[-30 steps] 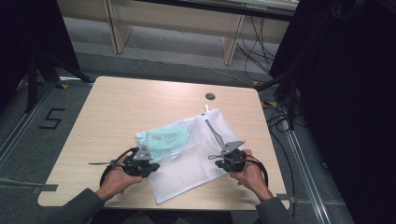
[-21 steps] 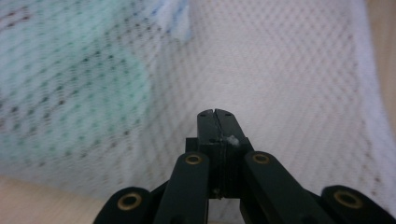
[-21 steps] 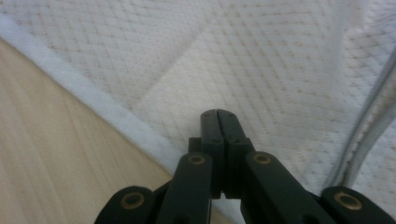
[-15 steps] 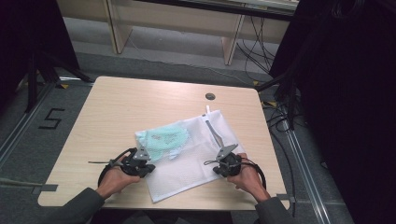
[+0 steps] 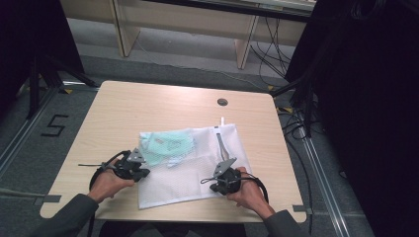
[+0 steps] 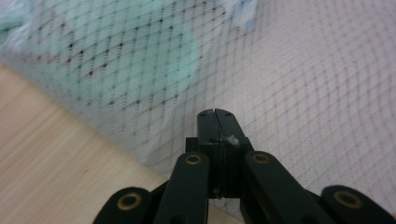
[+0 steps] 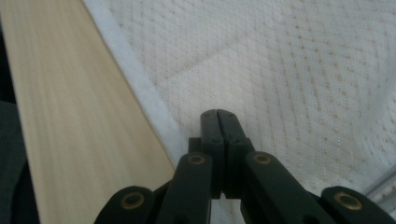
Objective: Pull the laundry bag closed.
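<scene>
The desk is a pale wood top with rounded corners, standing on a grey floor, with a small dark round cap set near its far edge. On its near middle lies a white mesh bag, flat and spread out, with its near corners close to the desk's front edge. Inside the bag, under its far left part, sits a pale green folded item, seen through the netting; in the left gripper view it shows as a blurred green patch behind the mesh. A zip line runs along the bag's right part, from the far edge toward the near side.

The person's forearms come in from the bottom, one hand on each tool. The left tongs are at the bag's left edge; in the left gripper view the two black jaws are pressed together, and a white scrap of mesh shows pinched in them. The right tongs are over the bag's near right part, just beside the near end of the zip; in the right gripper view the jaws stand closed against each other above the netting, near the bag's white hem, and whether they grip any mesh I cannot tell.
</scene>
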Demonstrator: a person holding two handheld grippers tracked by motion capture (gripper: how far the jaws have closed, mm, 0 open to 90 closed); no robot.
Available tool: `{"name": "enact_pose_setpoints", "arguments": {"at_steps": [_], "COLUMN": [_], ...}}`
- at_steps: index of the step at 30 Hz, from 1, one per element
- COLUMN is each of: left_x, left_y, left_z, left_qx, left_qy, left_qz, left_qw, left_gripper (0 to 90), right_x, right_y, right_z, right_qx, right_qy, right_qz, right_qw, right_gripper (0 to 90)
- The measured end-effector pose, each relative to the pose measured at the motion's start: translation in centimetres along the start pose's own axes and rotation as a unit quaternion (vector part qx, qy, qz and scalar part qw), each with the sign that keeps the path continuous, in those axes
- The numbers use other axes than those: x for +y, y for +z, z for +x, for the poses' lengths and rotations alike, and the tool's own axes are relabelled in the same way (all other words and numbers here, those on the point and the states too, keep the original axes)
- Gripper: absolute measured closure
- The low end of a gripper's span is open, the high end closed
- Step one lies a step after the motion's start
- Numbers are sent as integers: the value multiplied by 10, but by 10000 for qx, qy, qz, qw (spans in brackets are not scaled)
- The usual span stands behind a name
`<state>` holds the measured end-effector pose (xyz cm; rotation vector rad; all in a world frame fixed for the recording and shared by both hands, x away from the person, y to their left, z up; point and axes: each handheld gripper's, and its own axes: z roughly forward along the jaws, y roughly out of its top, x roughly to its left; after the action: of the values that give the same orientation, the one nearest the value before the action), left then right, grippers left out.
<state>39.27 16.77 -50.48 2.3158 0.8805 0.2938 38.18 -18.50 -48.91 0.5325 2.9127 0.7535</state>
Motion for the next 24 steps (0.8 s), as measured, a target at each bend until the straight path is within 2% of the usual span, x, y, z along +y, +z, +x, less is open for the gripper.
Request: {"name": "enact_pose_setpoints", "arguments": {"at_steps": [3,4,6,7,8,9,10,12,13,14,17,20,21,24], "left_x": [-2,-2,-2,-2,-2,-2,-3,-5,-5,-6,-7,-6,-6,-5], "left_y": [-2,-4,-3,-3,-3,-5,-4,-4,-5,-5,-5,-7,-7,-6], "left_z": [7,8,9,9,9,10,10,10,11,13,14,15,14,12], "left_qx": [91,70,167,188,164,138,134,214,185,242,294,336,348,392], "left_qy": [-12,-12,-8,81,74,131,24,62,42,73,-81,83,19,130], "left_qz": [23,114,67,61,48,140,96,8,55,32,-15,73,80,127], "left_qw": [10000,9999,9998,9998,9998,9997,9999,9998,9998,9997,9995,9994,9994,9991], "left_gripper": [894,894,894,894,894,894,894,894,895,894,894,894,894,894], "right_x": [6,8,10,10,10,10,11,11,12,13,16,18,19,19], "right_y": [4,4,6,6,7,7,7,7,8,8,10,12,12,13], "right_z": [5,7,10,10,13,13,13,15,17,18,21,23,24,24], "right_qx": [33,76,116,154,146,146,176,211,215,217,243,259,273,306], "right_qy": [-125,-154,-178,-178,-149,-149,-182,-176,-209,-243,-256,-309,-327,-367], "right_qz": [-31,-6,-21,-11,-13,-13,-27,-51,-55,-43,-62,-80,-79,-89], "right_qw": [9999,9999,9998,9997,9998,9998,9997,9996,9995,9995,9994,9992,9991,9988], "right_gripper": [900,900,900,900,900,900,900,900,900,900,900,900,900,900]}}
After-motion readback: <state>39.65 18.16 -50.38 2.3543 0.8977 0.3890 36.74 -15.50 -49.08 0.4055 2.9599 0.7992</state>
